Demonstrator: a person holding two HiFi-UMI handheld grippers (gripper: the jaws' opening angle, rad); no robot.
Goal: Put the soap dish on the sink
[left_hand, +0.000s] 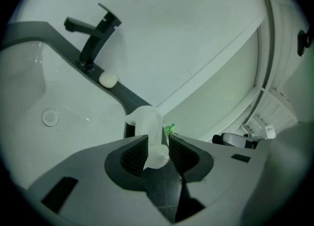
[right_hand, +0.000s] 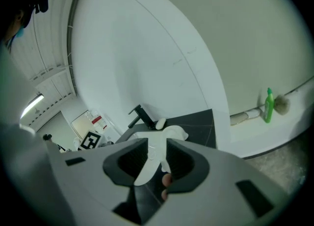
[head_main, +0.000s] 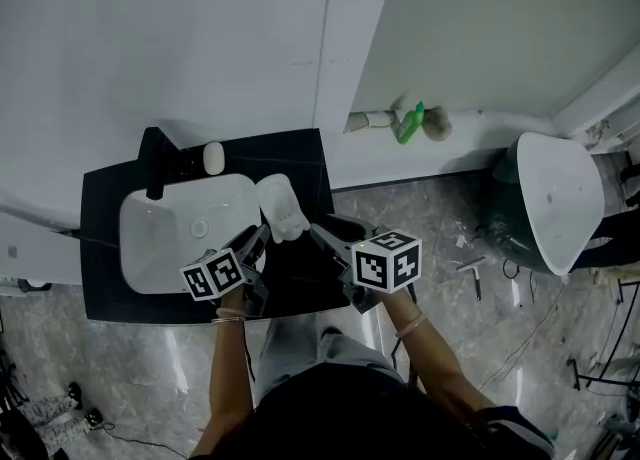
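The white soap dish point(head_main: 280, 206) hangs tilted over the dark counter point(head_main: 300, 163), just right of the white basin point(head_main: 160, 248). My left gripper point(head_main: 262, 235) is shut on its near left edge, and my right gripper point(head_main: 315, 232) is shut on its near right edge. In the left gripper view the dish point(left_hand: 147, 119) rises from between the pads of the left gripper point(left_hand: 158, 147). The right gripper view shows the dish point(right_hand: 171, 132) clamped in the right gripper point(right_hand: 157, 154). A white soap bar point(head_main: 213, 157) lies beside the black faucet point(head_main: 153, 163).
A green bottle point(head_main: 411, 123) stands on the white ledge by the wall. A white ceramic fixture point(head_main: 555, 198) sits on the floor to the right, with small tools point(head_main: 472, 270) scattered near it. The counter's front edge is just under my grippers.
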